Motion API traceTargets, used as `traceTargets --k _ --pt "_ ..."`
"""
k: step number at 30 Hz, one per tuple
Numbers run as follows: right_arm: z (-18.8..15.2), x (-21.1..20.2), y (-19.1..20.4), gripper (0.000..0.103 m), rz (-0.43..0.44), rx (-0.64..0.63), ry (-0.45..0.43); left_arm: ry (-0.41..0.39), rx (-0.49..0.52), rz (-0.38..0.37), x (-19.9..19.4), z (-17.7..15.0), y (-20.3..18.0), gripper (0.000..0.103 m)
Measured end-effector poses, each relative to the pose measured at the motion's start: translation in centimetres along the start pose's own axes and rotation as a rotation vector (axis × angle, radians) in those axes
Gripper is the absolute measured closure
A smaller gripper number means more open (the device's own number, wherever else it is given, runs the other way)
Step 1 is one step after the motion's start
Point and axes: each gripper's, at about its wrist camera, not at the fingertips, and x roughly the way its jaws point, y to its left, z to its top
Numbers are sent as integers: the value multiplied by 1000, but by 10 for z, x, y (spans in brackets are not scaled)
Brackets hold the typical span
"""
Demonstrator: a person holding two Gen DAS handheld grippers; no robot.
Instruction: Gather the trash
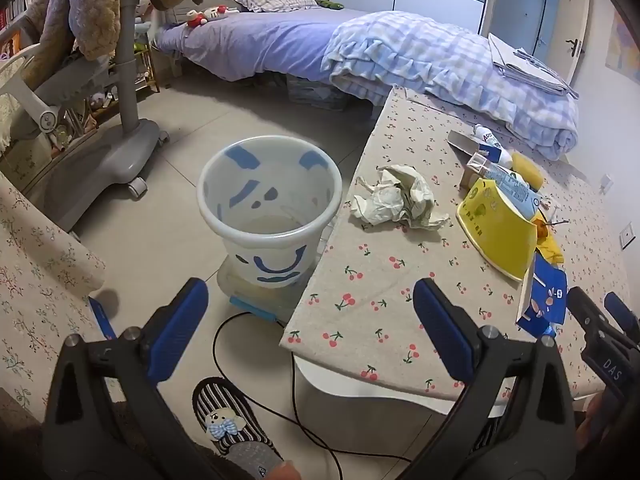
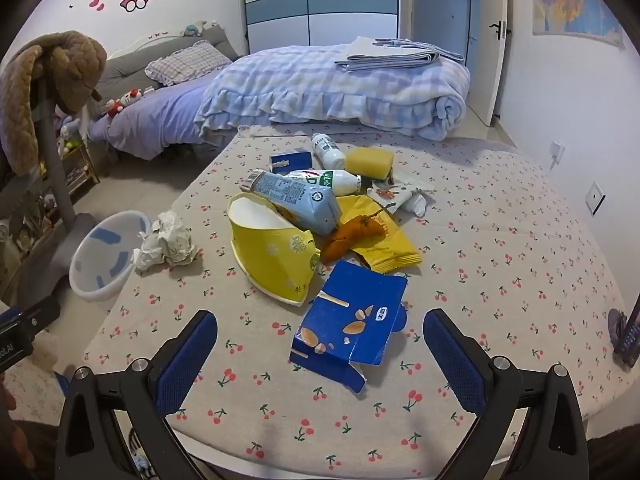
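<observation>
Both sets of fingers spread wide, gripping nothing! Left gripper [image 1: 310,332] hangs between bin [image 1: 269,200] and counter [image 1: 360,300] edge; flattened blue carton [image 2: 352,320] lies just ahead between the right gripper [image 2: 320,356] fingers.

- Your tablecloth [image 2: 500,240] is beige with red cherries.
- The bin [image 1: 270,204] beside you is translucent white with blue marks.
- You see a crushed yellow paper bowl [image 2: 276,256], a blue carton [image 2: 352,320] printed with almonds, and off-white crumpled paper [image 2: 166,242].
- Your gripper pads [image 2: 186,360] are blue on black.
</observation>
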Motion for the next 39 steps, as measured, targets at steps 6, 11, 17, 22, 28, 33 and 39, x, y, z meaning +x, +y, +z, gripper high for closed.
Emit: traceTargets --k 6,11,17,22,28,33,39 --pt "1 0 -2 0 1 2 1 -1 3 10 1 -4 0 1" --pt "-1 -5 2 0 -5 -3 -9 2 4 9 3 -5 1 1" --pt "2 -5 -3 0 7 11 -9 -1 1 8 5 -10 2 1" --pt "3 -5 -4 0 9 15 -7 3 4 7 2 -3 4 1" --pt "4 -8 -2 0 12 13 -10 3 3 7 2 -3 3 1" --pt "3 -7 -2 0 12 15 -10 3 2 7 2 -3 2 1" --pt "4 -9 0 0 12 15 -11 2 1 7 2 -3 2 1"
